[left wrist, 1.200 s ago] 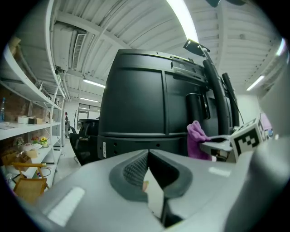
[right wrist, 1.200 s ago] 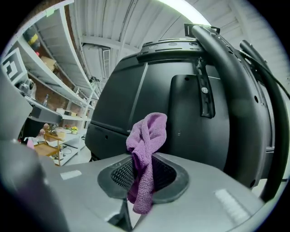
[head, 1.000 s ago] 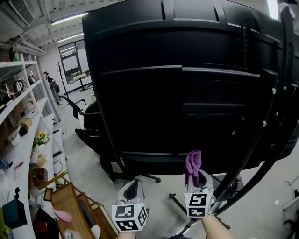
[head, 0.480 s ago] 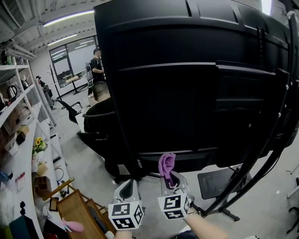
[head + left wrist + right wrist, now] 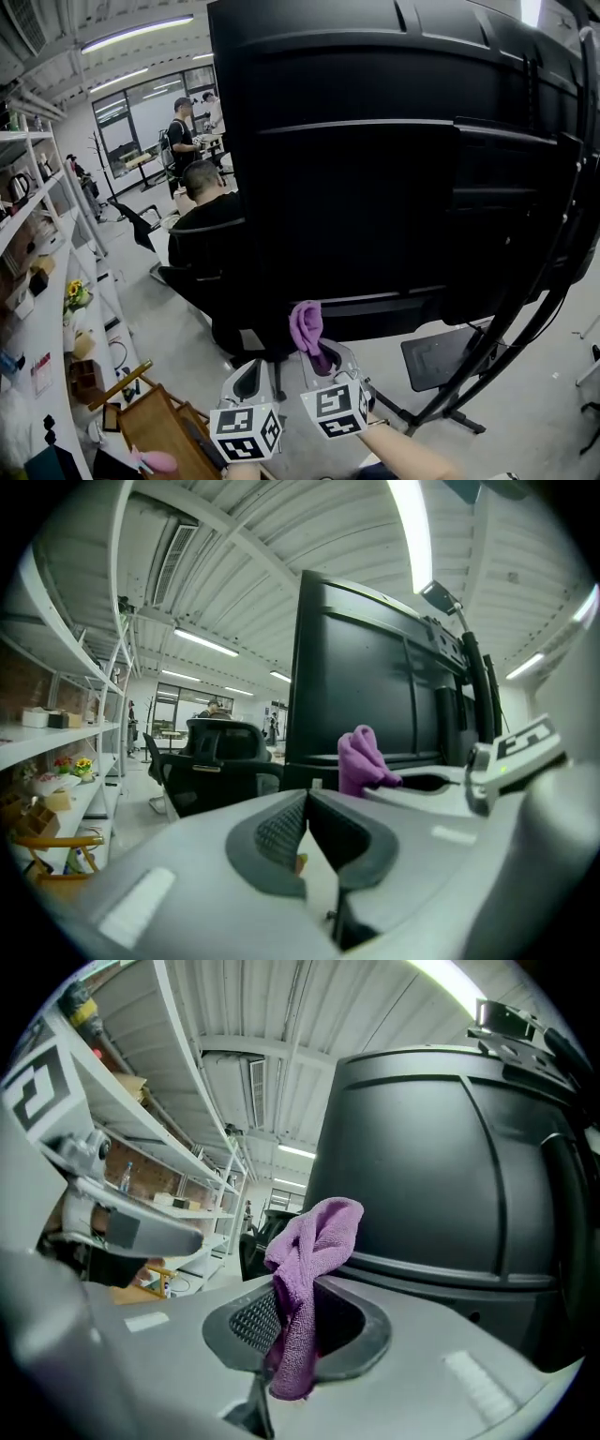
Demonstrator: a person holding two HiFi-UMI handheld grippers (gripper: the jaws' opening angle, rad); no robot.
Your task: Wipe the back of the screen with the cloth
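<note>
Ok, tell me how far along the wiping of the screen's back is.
Done: the purple cloth is clamped in the right gripper. In hand: it is held up by the lower edge of the screen; contact cannot be told. Left: wiping the back itself. The left gripper is shut, empty.

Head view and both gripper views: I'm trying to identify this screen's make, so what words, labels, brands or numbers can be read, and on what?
No text can be read in any view.
On the back of the screen: plain black panels, no legible label or brand.
On the left gripper and right gripper: the cubes bear only square marker patterns, no words.
On the purple cloth: no print.
On the shelf items: too small to read.
</note>
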